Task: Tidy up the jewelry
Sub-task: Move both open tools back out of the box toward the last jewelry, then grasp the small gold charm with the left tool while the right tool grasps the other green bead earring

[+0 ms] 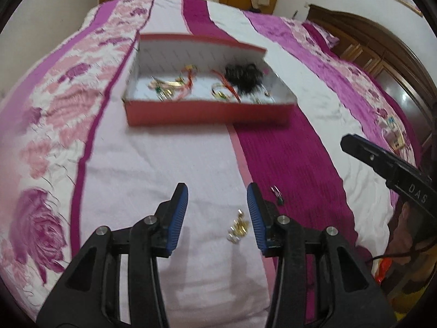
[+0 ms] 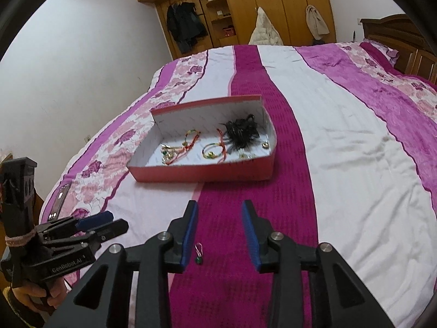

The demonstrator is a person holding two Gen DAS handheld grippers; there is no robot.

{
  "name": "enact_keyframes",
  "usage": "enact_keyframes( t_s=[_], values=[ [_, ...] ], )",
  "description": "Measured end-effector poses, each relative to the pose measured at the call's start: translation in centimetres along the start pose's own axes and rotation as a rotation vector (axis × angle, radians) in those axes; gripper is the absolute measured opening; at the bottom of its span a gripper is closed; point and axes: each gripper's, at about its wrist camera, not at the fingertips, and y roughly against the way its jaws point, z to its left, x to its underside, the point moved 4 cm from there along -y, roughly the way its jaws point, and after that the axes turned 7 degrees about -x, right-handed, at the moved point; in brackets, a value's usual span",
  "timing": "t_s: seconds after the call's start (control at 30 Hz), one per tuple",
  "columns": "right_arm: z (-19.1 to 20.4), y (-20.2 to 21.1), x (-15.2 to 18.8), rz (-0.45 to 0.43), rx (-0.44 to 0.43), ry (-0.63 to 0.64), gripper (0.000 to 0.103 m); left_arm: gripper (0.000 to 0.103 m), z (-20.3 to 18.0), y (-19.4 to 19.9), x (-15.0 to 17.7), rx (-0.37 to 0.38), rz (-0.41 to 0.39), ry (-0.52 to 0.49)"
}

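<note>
A red box [image 1: 207, 113] [image 2: 202, 173] with a white inside lies on the bed and holds bracelets [image 2: 191, 145], gold pieces and a black hair piece [image 1: 243, 75] [image 2: 241, 134]. My left gripper [image 1: 217, 210] is open and empty; a small gold jewelry piece [image 1: 238, 229] lies on the bedspread between its fingers. A green-bead earring [image 1: 277, 195] [image 2: 198, 254] lies on the magenta stripe, just right of the left gripper and between the fingers of my right gripper [image 2: 220, 228], which is open and empty. The left gripper also shows in the right wrist view [image 2: 102, 222].
The bedspread [image 1: 164, 164] is pink, white and magenta. A phone [image 2: 58, 202] lies near the left bed edge. Small cards [image 1: 393, 134] lie at the right side of the bed. A wooden headboard [image 1: 382, 52] and wardrobe [image 2: 245, 8] stand beyond.
</note>
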Motion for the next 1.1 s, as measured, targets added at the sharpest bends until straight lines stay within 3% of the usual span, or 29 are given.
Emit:
enact_keyframes(
  t_s=[0.53,0.83,0.87,1.0,1.1],
  values=[
    [-2.9,-0.6,3.7,0.076,0.025,-0.110,0.037,0.037,-3.4,-3.3,3.4,0.008,0.148,-0.117],
    [-3.6,-0.5,3.9,0.085,0.045,-0.120,0.037,0.035,-3.8,-4.9,3.9,-0.052,0.145,-0.164],
    [-3.6,-0.6,3.9,0.087,0.045,-0.122,0.037,0.033,-3.9,-4.9,3.9,-0.059,0.139,-0.172],
    [-3.5,-0.8,4.0,0.098,0.041,-0.127,0.037,0.004,-3.8,-4.9,3.8,-0.061,0.131,-0.177],
    [-3.3,-0.8,4.1,0.102,0.041,-0.118,0.037,0.002,-3.6,-4.7,3.5,-0.039,0.132,-0.150]
  ],
)
